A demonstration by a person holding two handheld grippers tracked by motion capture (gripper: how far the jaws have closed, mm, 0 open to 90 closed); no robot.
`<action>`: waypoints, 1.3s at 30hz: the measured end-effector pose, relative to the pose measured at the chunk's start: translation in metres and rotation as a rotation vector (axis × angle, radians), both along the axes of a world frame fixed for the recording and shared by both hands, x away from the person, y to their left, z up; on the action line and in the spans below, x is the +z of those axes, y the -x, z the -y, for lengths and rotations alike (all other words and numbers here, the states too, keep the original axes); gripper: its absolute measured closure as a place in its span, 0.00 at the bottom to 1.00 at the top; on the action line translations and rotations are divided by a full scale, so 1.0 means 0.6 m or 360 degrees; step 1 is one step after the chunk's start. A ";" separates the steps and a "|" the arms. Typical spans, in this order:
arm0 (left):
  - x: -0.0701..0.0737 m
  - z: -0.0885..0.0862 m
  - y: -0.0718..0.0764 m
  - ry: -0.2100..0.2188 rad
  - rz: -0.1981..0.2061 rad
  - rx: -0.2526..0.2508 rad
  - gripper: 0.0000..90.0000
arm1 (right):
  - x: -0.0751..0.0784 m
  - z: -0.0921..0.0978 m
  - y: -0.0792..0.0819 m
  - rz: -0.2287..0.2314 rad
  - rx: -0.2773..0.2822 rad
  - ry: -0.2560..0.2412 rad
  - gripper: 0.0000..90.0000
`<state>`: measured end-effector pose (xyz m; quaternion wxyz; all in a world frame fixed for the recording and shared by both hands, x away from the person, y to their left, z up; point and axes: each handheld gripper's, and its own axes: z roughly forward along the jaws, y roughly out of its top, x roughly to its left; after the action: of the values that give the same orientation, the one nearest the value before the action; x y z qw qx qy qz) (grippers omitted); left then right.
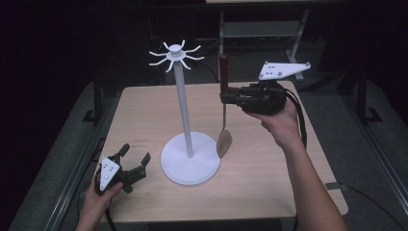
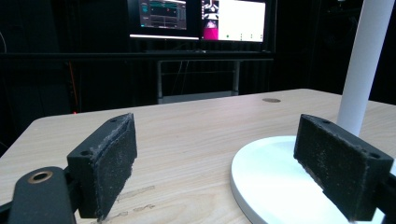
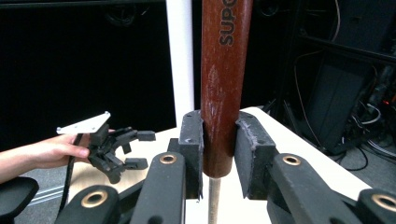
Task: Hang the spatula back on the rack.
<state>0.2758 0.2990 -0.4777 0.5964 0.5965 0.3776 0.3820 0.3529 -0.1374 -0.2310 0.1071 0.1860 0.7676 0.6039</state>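
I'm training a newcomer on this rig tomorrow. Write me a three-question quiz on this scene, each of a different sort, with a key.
1. True or false: the right hand-held gripper is shut on the utensil's wooden handle.
2. Multiple choice: the left hand-held gripper is
A. open, holding nothing
B. shut on the white stand's pole
C. shut on the utensil
3. Fill in: the utensil's blade hangs beside the white stand's round ____.

Key: 1 true; 2 A; 3 base.
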 end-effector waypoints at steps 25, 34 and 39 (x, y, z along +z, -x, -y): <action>0.000 0.000 0.001 0.0012 0.0013 -0.0003 0.14 | 0.028 -0.070 -0.026 0.0003 0.0152 0.0046 0.81; 0.000 0.000 0.001 0.0004 0.0012 -0.0004 0.14 | 0.019 -0.087 -0.030 -0.0007 0.0171 0.0041 0.79; 0.000 0.001 0.001 0.0005 0.0012 -0.0003 0.14 | 0.018 -0.084 -0.029 -0.0011 0.0166 0.0031 0.70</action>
<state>0.2751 0.2985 -0.4778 0.5992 0.5945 0.3754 0.3829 0.3702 -0.0872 -0.2205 0.0747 0.1468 0.7824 0.6006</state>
